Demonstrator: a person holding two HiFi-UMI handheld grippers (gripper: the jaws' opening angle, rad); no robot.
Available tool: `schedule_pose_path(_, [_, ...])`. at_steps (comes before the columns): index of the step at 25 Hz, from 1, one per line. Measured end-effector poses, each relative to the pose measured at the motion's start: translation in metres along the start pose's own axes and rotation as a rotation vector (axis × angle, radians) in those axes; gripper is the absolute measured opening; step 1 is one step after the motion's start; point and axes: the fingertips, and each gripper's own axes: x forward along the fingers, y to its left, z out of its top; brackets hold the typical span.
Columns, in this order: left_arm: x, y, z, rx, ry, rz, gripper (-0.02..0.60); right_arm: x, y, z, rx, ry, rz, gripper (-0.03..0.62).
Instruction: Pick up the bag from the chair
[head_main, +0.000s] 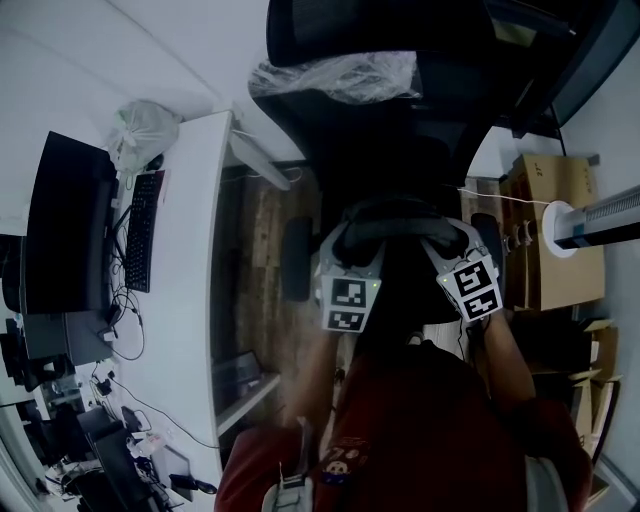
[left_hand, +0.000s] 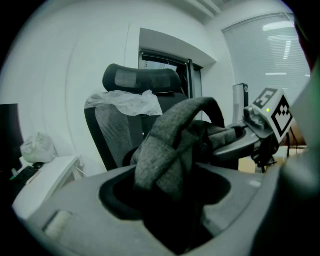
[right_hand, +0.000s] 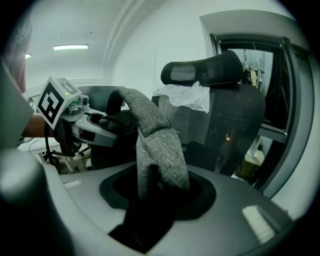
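Note:
The bag is dark with grey fabric straps (head_main: 398, 222) and hangs between my two grippers, in front of the black mesh office chair (head_main: 385, 120). My left gripper (head_main: 352, 248) is shut on one grey strap (left_hand: 167, 145), which runs up out of its jaws. My right gripper (head_main: 452, 246) is shut on the other grey strap (right_hand: 156, 145). Each gripper view shows the other gripper (left_hand: 260, 131) (right_hand: 75, 125) close by at the same height. The bag's body (head_main: 400, 280) is mostly in shadow; I cannot tell whether it touches the seat.
Clear plastic (head_main: 340, 75) is draped over the chair's backrest. To the left is a white desk (head_main: 195, 300) with a keyboard (head_main: 140, 230), a monitor (head_main: 65, 240) and a white plastic bag (head_main: 145, 130). Cardboard boxes (head_main: 555, 250) stand at the right.

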Motion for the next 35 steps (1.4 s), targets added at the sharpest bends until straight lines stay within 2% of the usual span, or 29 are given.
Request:
schedule_pose_path(13, [-0.076,-0.070,-0.004,0.005,-0.007,0.087,0.272,-0.084,0.042,-0.021,-0.043,-0.047,0.053,0.167])
schedule_pose_path(21, [-0.128,-0.106,-0.013,-0.029,-0.004,0.133,0.272,-0.132,0.077,-0.028,-0.091,-0.062,0.079,0.167])
schedule_pose_path(29, [-0.172,-0.123,-0.028,-0.047,0.028,0.159,0.268,-0.158,0.114,-0.038,-0.083,-0.053,0.121,0.166])
schedule_pose_path(35, [-0.207,-0.118,-0.040,-0.079,0.021,0.163,0.265,-0.166,0.149,-0.032,-0.109,-0.043,0.137,0.164])
